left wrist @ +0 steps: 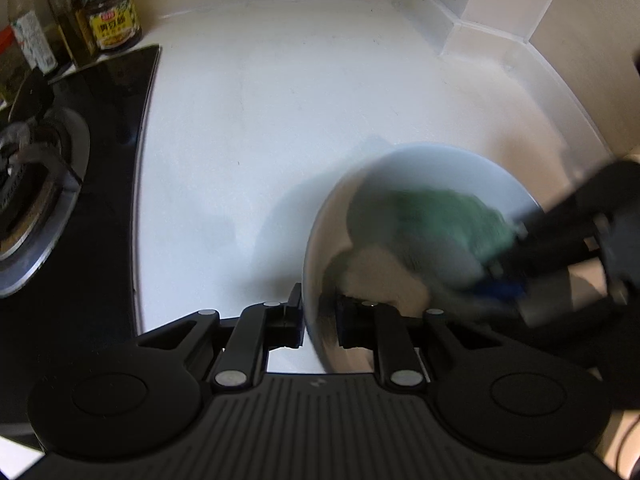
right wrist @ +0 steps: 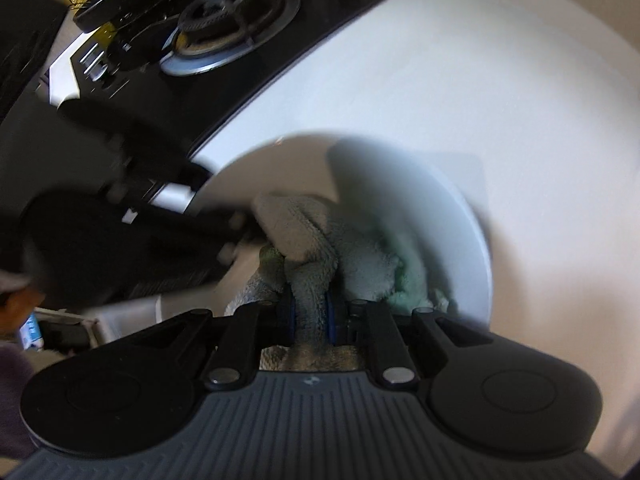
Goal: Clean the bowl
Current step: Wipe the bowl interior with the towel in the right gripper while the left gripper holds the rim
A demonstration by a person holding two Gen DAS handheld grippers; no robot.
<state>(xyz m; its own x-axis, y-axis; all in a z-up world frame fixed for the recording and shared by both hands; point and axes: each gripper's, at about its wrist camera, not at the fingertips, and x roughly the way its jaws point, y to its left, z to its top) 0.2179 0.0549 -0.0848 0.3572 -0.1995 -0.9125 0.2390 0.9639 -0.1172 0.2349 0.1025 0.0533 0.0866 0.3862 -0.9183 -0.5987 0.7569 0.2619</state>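
On the white countertop (left wrist: pixel 280 128), right of the black hob (left wrist: pixel 100 200): one white bowl (left wrist: pixel 440 164), one green-and-grey cloth (left wrist: pixel 432 220) inside it, two grippers. One burner (right wrist: pixel 228 28) in view. Beside the hob, one labelled jar (left wrist: pixel 112 16) and at least two bottles (left wrist: pixel 64 20).

Left wrist view only: jar label, wall corner. Right wrist view only: hob knobs, cloth pinched between pads.

Left gripper (left wrist: pixel 320 320): fingers straddle the near bowl rim, one outside, one inside; a gap shows at the inner pad, so whether the wall is pressed cannot be told.

Right gripper (right wrist: pixel 312 316): fingers clamped on the cloth, down inside the bowl; image blurred.
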